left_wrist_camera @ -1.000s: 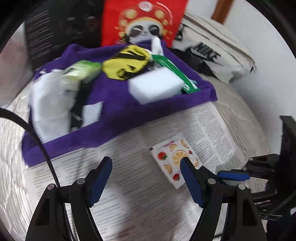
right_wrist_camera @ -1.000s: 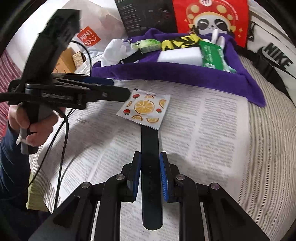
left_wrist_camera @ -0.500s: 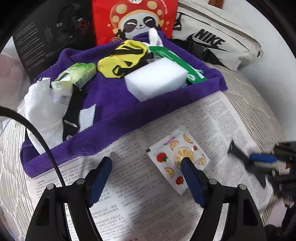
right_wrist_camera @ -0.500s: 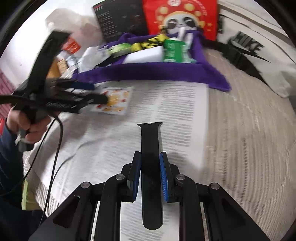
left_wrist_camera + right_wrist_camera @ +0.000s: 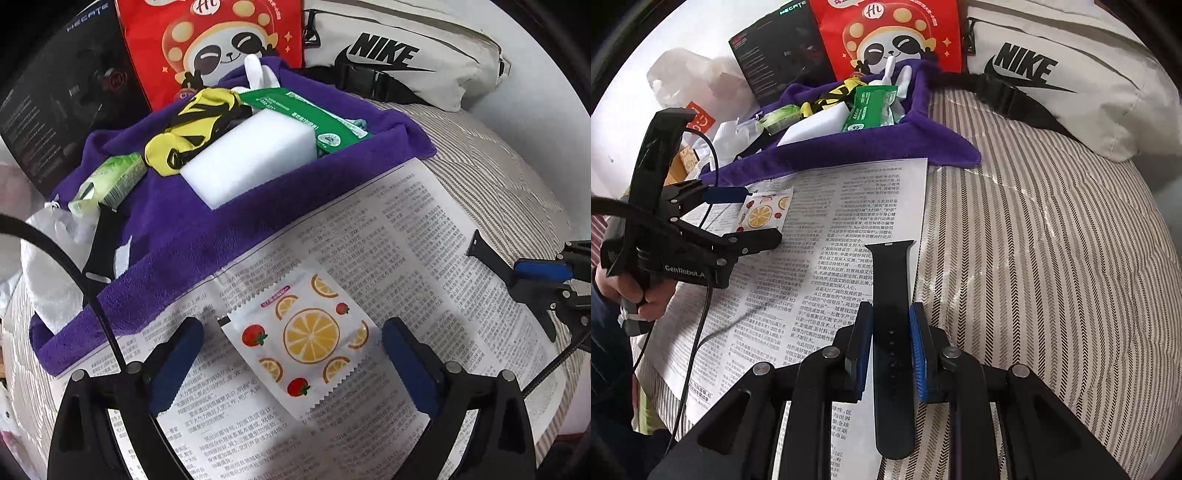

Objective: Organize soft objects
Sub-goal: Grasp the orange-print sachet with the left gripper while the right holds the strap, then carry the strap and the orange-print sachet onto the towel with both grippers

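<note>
Covering striped bedding (image 5: 1052, 258), printed newspaper (image 5: 369, 236) beside purple towel (image 5: 207, 236).

The left gripper (image 5: 291, 360) is showing black plastic arms with round silver screws and two dark blue pads (image 5: 177, 363) on its fingers. A thin black cable (image 5: 92, 291) is curving past it. White letters reading "GenRobot" are showing on its black body (image 5: 685, 275). The person's hand (image 5: 642, 299) is showing bare skin, with a dark blue sleeve (image 5: 605, 332) beside it. The right gripper (image 5: 890, 345) is looking the same: black arms, silver screws, and brighter blue ridged pads (image 5: 918, 354).
</note>
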`<act>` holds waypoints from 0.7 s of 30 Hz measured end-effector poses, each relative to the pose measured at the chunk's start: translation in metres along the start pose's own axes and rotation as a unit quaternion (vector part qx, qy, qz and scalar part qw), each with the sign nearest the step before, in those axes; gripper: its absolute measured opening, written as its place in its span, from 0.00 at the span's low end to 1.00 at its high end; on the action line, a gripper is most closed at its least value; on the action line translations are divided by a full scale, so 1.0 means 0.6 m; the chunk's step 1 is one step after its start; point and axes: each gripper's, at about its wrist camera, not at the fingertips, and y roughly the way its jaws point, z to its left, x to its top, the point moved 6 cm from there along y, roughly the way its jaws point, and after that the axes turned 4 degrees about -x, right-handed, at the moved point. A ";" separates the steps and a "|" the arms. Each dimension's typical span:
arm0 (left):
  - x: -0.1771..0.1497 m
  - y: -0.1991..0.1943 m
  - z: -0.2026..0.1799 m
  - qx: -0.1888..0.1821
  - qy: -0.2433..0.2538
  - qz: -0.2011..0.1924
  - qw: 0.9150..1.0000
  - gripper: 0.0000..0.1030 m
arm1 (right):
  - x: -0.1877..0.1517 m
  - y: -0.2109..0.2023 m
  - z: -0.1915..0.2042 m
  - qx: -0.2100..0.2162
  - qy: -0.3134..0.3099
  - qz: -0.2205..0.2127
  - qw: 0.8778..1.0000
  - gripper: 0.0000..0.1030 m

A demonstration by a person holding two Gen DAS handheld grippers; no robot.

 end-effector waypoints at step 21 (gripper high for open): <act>-0.009 -0.051 0.026 -0.050 -0.034 -0.050 0.997 0.11 | 0.005 -0.017 0.003 -0.014 -0.001 -0.012 1.000 0.20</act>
